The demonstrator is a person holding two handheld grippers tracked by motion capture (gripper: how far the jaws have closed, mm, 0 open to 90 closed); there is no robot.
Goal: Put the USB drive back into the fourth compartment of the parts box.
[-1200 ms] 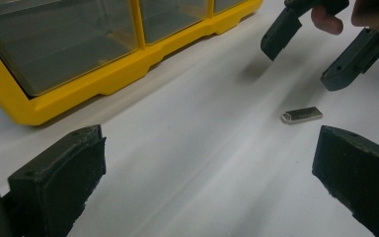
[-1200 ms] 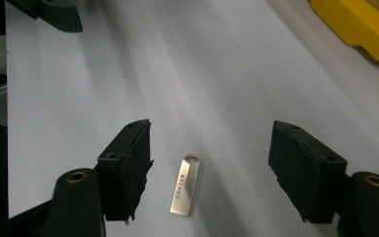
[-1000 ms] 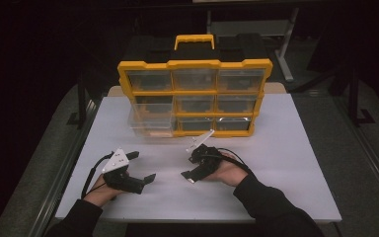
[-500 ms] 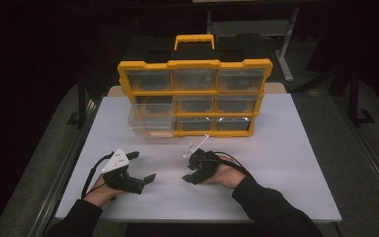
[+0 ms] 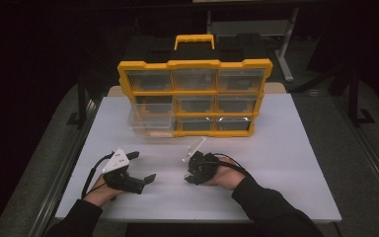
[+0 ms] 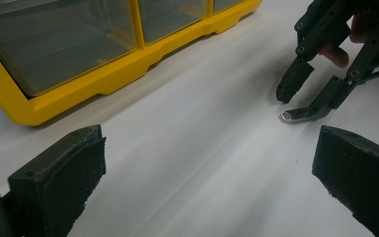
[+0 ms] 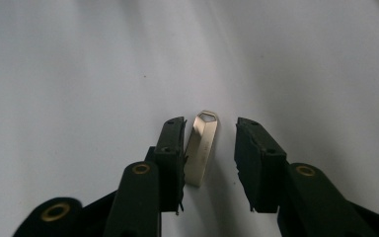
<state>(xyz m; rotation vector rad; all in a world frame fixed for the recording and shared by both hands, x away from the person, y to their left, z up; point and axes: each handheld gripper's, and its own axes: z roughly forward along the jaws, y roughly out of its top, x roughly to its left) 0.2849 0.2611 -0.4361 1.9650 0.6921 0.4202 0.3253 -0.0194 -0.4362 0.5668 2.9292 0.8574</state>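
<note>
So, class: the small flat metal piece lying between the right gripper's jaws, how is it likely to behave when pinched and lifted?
The metal piece looks stiff, so it probably won't bend. Its smooth shiny faces may slip between the pads. Lying flat and thin on the table, it shouldn't roll, though the closing right gripper might skid it sideways.

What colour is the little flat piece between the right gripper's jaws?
Pale silver metal piece, clearest in the right gripper view.

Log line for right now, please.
right gripper: jaws just closing around metal USB stick flat on table, one pad touching | left gripper: open, idle
</note>
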